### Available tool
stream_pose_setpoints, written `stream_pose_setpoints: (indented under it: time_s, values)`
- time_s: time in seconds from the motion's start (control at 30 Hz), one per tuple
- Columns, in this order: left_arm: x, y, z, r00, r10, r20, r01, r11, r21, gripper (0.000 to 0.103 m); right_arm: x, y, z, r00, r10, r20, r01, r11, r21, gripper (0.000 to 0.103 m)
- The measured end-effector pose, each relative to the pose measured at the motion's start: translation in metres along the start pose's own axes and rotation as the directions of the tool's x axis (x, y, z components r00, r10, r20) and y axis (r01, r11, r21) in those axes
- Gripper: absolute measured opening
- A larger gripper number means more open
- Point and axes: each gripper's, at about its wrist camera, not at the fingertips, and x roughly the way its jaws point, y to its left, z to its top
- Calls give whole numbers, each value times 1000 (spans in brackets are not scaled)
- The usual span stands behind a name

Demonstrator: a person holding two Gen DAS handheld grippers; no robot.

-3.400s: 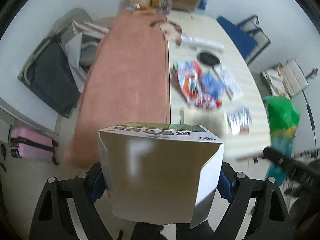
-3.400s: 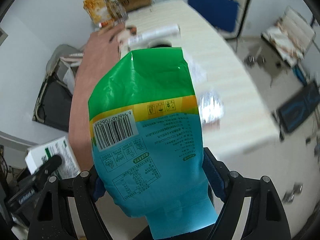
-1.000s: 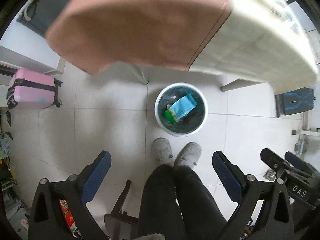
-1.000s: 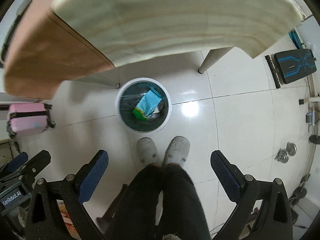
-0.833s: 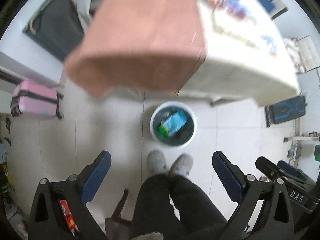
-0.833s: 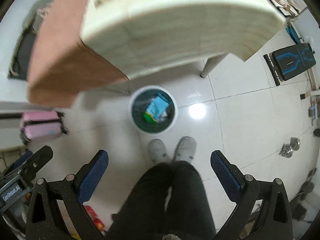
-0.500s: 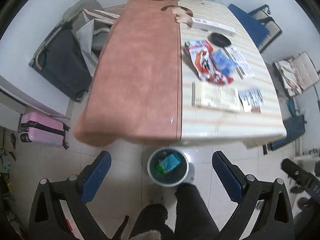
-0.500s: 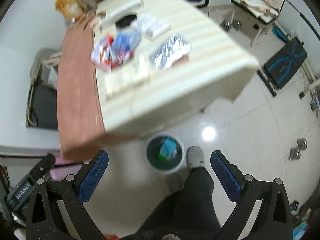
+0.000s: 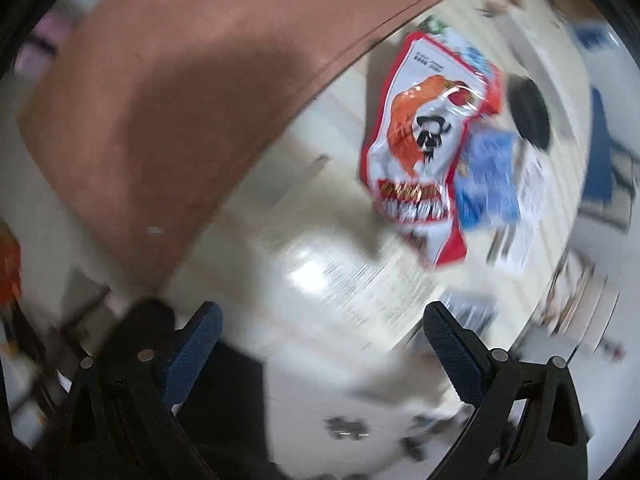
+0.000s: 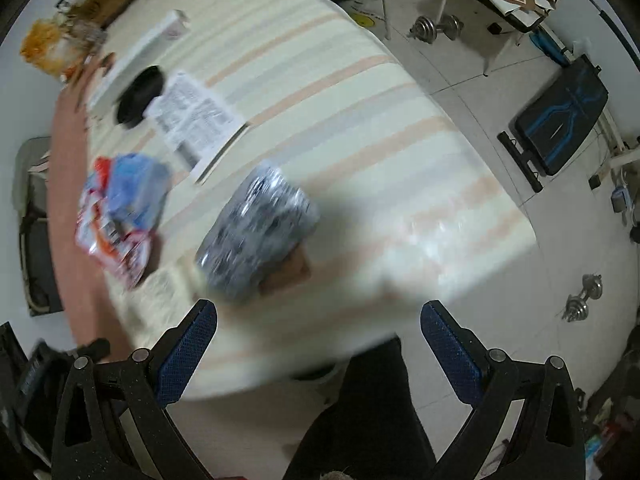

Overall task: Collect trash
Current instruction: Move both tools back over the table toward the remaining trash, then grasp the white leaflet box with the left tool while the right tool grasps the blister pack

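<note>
Right wrist view: the striped table (image 10: 360,92) is bare across the centre and right of the frame. Obstacles crowd the left: silver packet (image 10: 258,236), red snack bag (image 10: 112,232), leaflet (image 10: 196,120), black disc (image 10: 140,96).

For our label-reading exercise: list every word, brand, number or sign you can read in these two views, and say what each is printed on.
None can be read.
Red and white snack bag: a large black character and a print band, blurred.
Printed sheet: lines too small.
Silver packet: pattern blurred.
Blue packet: blurred.
</note>
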Motion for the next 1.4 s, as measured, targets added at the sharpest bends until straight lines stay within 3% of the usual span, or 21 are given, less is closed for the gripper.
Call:
stream_pose_setpoints:
  time_s: [0.17,0.37,0.43,0.5,0.6,0.67,0.7,0.73,0.87,0.93,1.0,1.13,1.2,1.33,1.4]
  values:
    - [35,-16,16,998,41,-51,-49,986,-159,102,19,1,29,1000,-12,-27,11,999,-30,103]
    - [47,-27,14,990,136,-24,-138,974,-179,103,25,-2,42,999,-4,-36,2,999,-43,103]
    - [45,-36,13,985,170,12,-169,983,-74,103,28,-2,45,999,-5,-42,3,999,-50,103]
    - [42,-49,10,969,239,63,-244,964,104,103,28,-5,48,999,-9,-49,6,998,-63,103]
    - [39,-58,1,931,332,153,-366,862,352,103,28,-9,49,999,-16,-49,12,996,-84,103]
    - [33,-58,-3,911,359,204,-413,802,431,103,28,-12,49,999,-9,-53,4,996,-88,103]
    - [27,-55,-5,907,355,225,-420,790,446,102,29,-12,49,998,-4,-57,-1,996,-86,103]
    - [18,-52,-5,911,340,233,-411,799,440,102,30,-12,49,998,3,-63,-9,996,-84,103]
    - [-13,-21,-12,960,216,180,-263,917,300,102,35,-9,47,995,45,-93,-51,997,-64,103]
    - [-13,-6,-20,976,170,133,-197,954,225,102,37,-7,45,993,59,-105,-66,996,-62,103]
    - [3,5,-23,987,145,68,-155,975,162,102,39,-1,41,992,64,-112,-72,995,-66,103]
    - [34,16,-16,994,105,7,-105,993,53,101,44,9,38,992,63,-114,-70,996,-59,103]
    - [39,17,-14,995,102,18,-103,995,20,91,46,14,38,993,58,-107,-62,997,-35,103]
    - [34,26,-12,984,161,75,-167,983,82,81,59,24,41,992,64,-105,-57,996,64,103]
    - [33,25,-13,974,201,100,-214,967,138,81,70,32,42,992,41,-120,-31,996,87,103]
